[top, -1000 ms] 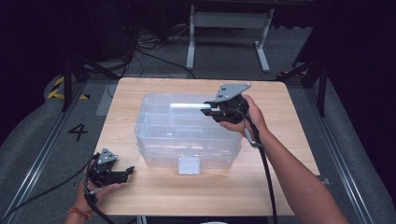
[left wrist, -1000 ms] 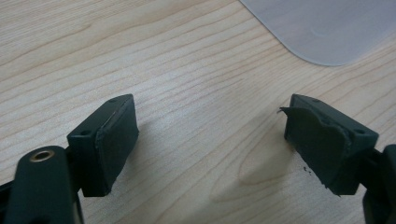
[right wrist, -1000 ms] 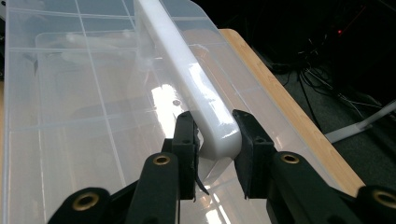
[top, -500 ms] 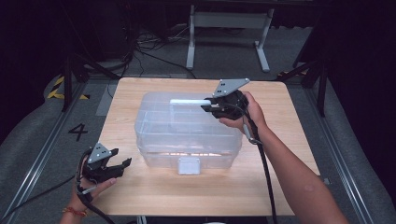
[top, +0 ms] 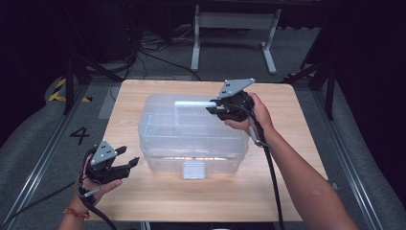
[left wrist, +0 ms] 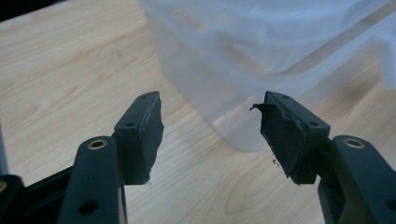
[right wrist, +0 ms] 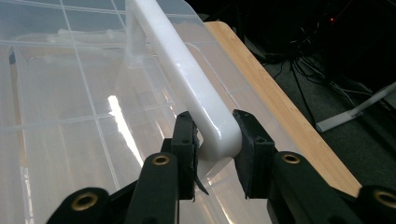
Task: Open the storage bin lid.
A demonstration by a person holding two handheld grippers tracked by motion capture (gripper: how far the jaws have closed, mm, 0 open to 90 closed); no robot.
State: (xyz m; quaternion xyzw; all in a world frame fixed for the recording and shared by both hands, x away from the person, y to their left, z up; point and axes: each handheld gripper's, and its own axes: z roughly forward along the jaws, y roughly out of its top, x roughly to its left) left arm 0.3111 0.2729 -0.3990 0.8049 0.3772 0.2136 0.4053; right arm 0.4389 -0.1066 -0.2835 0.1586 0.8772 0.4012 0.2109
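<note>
Your left gripper (top: 125, 164) sits nearest you at the table's (top: 297, 143) front-left corner, held in your left hand (top: 93, 184), jaws spread wide and holding nothing. The left gripper view adds what the high view cannot: the torn, ragged pad (left wrist: 280, 135) on one jaw, and the rounded lower corner of the clear storage box (left wrist: 243, 60) just beyond the jaw tips, with bare wood between them. Since a second ago, this gripper has moved in from the table's edge and risen a little, so its tips now point at the box's front-left corner.

The clear storage box (top: 191, 134) stands in the middle of the table, its white latch (top: 193, 169) on the front wall facing you.

Farther off, your right arm reaches across the right side of the table, wrist bent inward, and your right gripper (top: 215, 109) is at the far-right edge of the lid. The right gripper view shows its grip plainly: both jaws press the sides of the white handle (right wrist: 187, 88) at its near end, above the lid's gridded surface. That handle (top: 194, 103) looks slightly more lifted than before.
</note>
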